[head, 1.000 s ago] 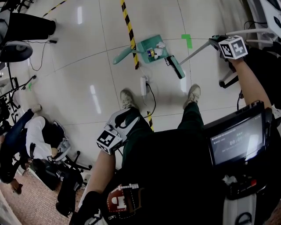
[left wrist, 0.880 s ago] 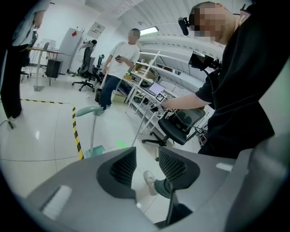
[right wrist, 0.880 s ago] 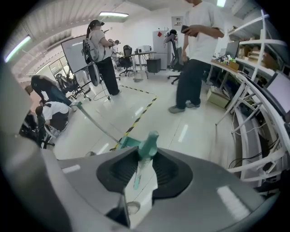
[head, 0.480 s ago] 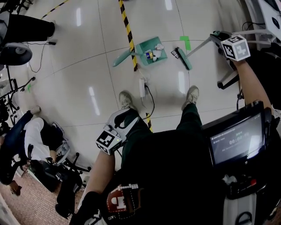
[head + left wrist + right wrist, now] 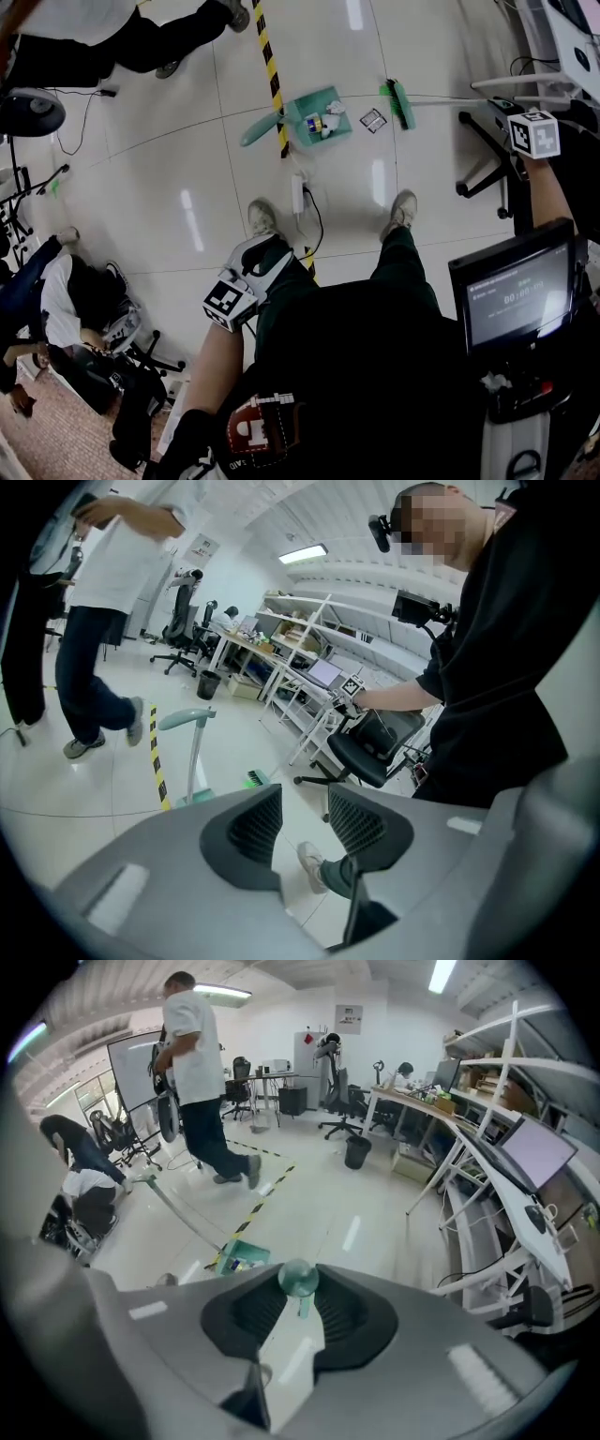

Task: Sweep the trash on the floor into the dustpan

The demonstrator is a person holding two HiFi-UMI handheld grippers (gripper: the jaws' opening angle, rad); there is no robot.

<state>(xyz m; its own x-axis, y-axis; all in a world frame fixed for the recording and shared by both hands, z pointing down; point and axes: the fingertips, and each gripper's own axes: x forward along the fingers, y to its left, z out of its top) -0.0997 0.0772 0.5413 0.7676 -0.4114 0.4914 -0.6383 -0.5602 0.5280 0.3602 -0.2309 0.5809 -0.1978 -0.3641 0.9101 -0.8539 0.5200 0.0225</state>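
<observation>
A teal dustpan [image 5: 314,114] lies on the tiled floor with small trash [image 5: 319,123] in it, its long handle [image 5: 258,127] pointing left. A flat wrapper [image 5: 373,119] lies just right of the pan. Beyond it is the green broom head [image 5: 400,101]; its thin handle runs right to my right gripper [image 5: 497,101]. In the right gripper view, the right gripper [image 5: 300,1290] is shut on the broom's round teal handle end [image 5: 299,1279], with the dustpan [image 5: 242,1258] ahead. My left gripper [image 5: 258,262] hangs by my left leg. Its jaws [image 5: 305,810] are open and hold nothing.
Yellow-black floor tape [image 5: 272,70] passes the dustpan's left side. A white power strip [image 5: 298,192] with cable lies near my shoes. An office chair base [image 5: 487,159] stands at the right, a walking person [image 5: 94,37] is top left, and another person [image 5: 56,300] crouches at the left.
The broom head has swung up and right, away from the dustpan, leaving a wrapper on the floor between them. My right gripper moved right. A person walked in at top left.
</observation>
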